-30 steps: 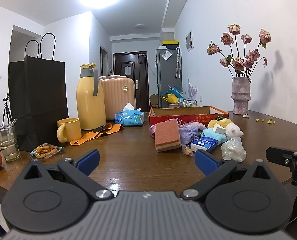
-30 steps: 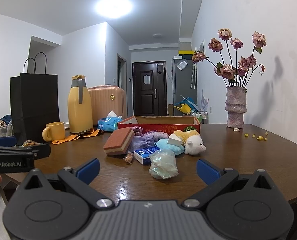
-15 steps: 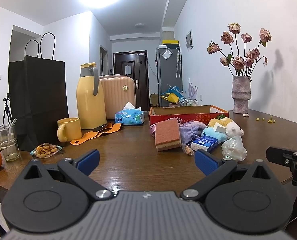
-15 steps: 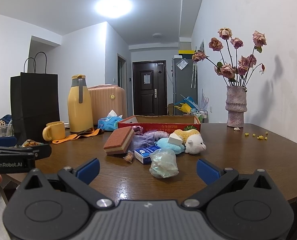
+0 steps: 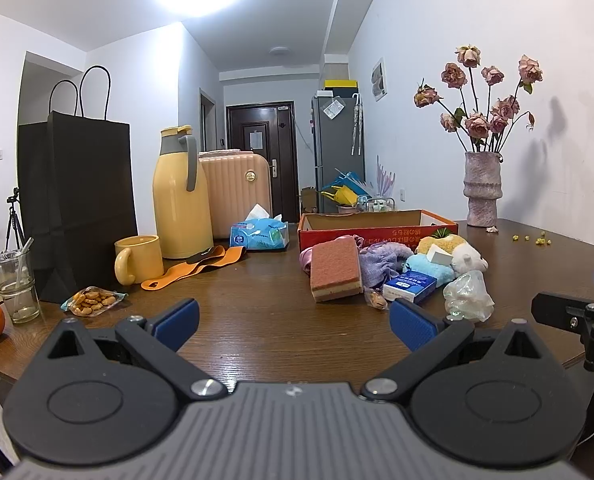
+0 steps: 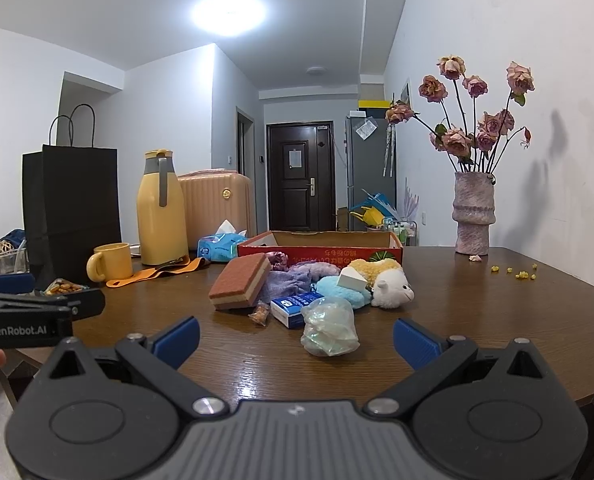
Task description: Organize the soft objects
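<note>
Cardboard box (image 6: 321, 245) near mid-table (image 6: 497, 320). Directly before the box: sponge (image 6: 241, 286) at left, plush sheep (image 6: 391, 290) at right, tissue packet (image 6: 297, 309) between, crumpled bag (image 6: 329, 331) nearest the table edge. Left of the box: tissue pack (image 6: 219, 245), thermos (image 6: 161, 210), mug (image 6: 111, 262), paper bag (image 6: 71, 208). Right of the box, further back: vase (image 6: 473, 214).

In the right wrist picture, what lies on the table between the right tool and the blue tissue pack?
Only the crumpled clear plastic bag lies between the open right tool and the blue tissue pack; it touches the pack's near edge. The right wrist view shows this.
</note>
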